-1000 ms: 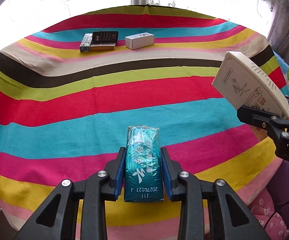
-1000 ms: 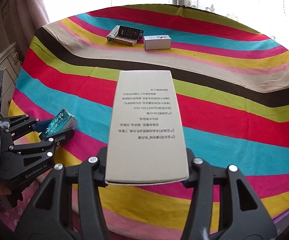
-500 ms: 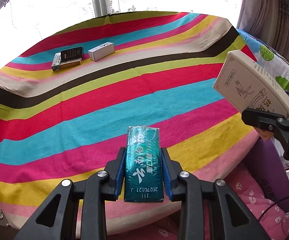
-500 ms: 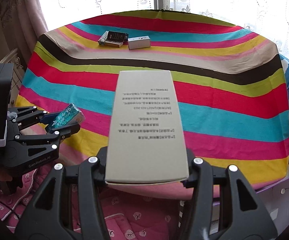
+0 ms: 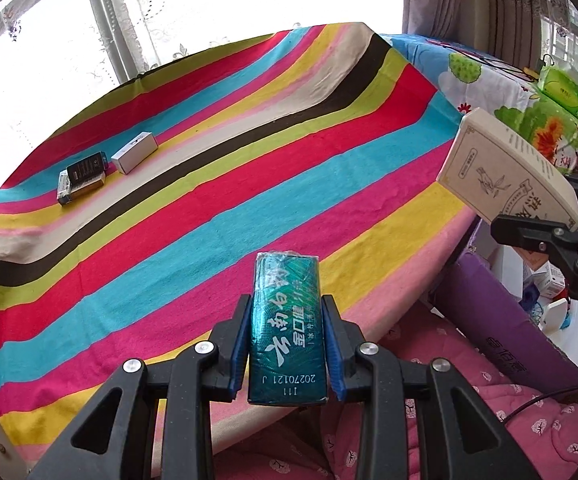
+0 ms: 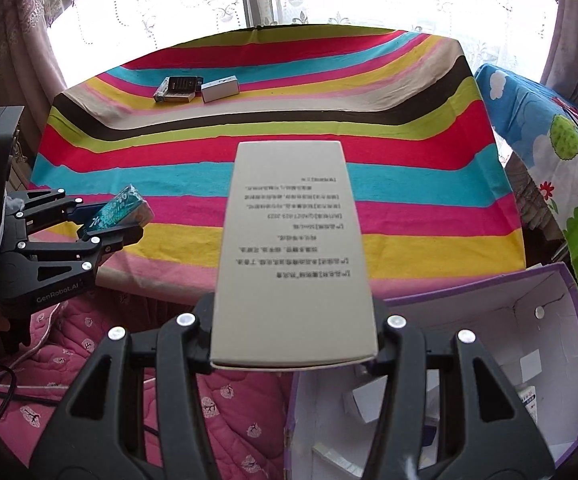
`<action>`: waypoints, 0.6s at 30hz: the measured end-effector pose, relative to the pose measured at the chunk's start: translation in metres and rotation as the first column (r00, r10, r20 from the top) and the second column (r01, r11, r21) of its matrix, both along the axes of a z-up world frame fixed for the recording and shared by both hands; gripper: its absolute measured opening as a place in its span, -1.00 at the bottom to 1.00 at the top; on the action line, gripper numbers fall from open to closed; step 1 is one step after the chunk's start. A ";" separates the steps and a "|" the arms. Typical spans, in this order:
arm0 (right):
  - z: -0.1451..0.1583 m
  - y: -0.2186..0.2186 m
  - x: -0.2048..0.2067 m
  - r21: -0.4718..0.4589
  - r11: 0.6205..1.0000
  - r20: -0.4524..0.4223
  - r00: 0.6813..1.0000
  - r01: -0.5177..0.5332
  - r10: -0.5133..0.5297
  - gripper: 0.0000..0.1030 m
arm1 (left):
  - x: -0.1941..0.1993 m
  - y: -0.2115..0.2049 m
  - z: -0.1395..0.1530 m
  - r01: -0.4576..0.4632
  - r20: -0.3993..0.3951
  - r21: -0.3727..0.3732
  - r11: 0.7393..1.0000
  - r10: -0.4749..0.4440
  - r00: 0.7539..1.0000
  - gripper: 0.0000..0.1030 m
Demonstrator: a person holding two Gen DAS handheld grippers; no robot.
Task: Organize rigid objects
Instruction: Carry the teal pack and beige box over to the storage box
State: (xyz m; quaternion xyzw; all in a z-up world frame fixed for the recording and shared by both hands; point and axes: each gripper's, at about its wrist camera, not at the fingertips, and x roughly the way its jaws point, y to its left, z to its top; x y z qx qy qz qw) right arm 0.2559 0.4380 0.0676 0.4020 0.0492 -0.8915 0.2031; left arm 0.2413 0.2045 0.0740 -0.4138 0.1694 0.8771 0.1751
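Three small boxes [image 6: 197,89] are grouped on the table [image 6: 409,152] at eleven o'clock, far edge. A carton [image 6: 529,320] is set below the table's near edge, at four o'clock.

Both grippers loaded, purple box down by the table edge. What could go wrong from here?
1. The beige carton juts far past the right gripper, held only at its near end; it may pivot or slip.
2. The purple box already holds items; the carton could land crooked.
3. The green pack looks wrapped in film; the left gripper could lose it.
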 end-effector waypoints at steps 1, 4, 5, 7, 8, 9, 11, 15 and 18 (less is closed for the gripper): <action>0.000 0.006 0.002 -0.004 1.000 0.001 1.000 0.012 -0.012 0.06 | 0.001 0.005 0.001 0.019 0.001 -0.003 1.000 -0.019 1.000 -0.34; 0.000 0.023 0.007 -0.010 0.999 0.001 0.999 0.044 -0.044 0.06 | 0.005 0.027 0.005 0.080 -0.002 -0.021 0.997 -0.080 0.997 -0.34; -0.001 0.028 0.010 -0.009 0.998 0.001 0.998 0.056 -0.056 0.06 | 0.006 0.035 0.007 0.103 -0.003 -0.027 0.994 -0.103 0.995 -0.34; -0.001 0.040 0.015 -0.009 0.997 -0.002 0.997 0.081 -0.081 0.06 | 0.009 0.052 0.010 0.149 0.002 -0.029 0.988 -0.149 0.989 -0.34; -0.001 0.046 0.017 -0.010 0.995 -0.002 0.995 0.095 -0.095 0.06 | 0.011 0.061 0.012 0.174 0.001 -0.033 0.984 -0.174 0.985 -0.34; -0.001 0.052 0.019 -0.013 0.994 0.000 0.994 0.109 -0.109 0.06 | 0.014 0.070 0.013 0.198 -0.002 -0.039 0.979 -0.198 0.980 -0.34; -0.001 0.065 0.024 -0.021 0.990 0.002 0.990 0.138 -0.138 0.06 | 0.020 0.090 0.014 0.249 0.001 -0.047 0.967 -0.249 0.968 -0.34; -0.002 0.088 0.032 -0.032 0.981 0.002 0.982 0.191 -0.191 0.06 | 0.034 0.128 0.015 0.351 0.025 -0.063 0.934 -0.350 0.936 -0.34; -0.002 0.104 0.038 -0.035 0.973 0.002 0.974 0.227 -0.227 0.06 | 0.047 0.153 0.015 0.421 0.025 -0.089 0.903 -0.421 0.907 -0.34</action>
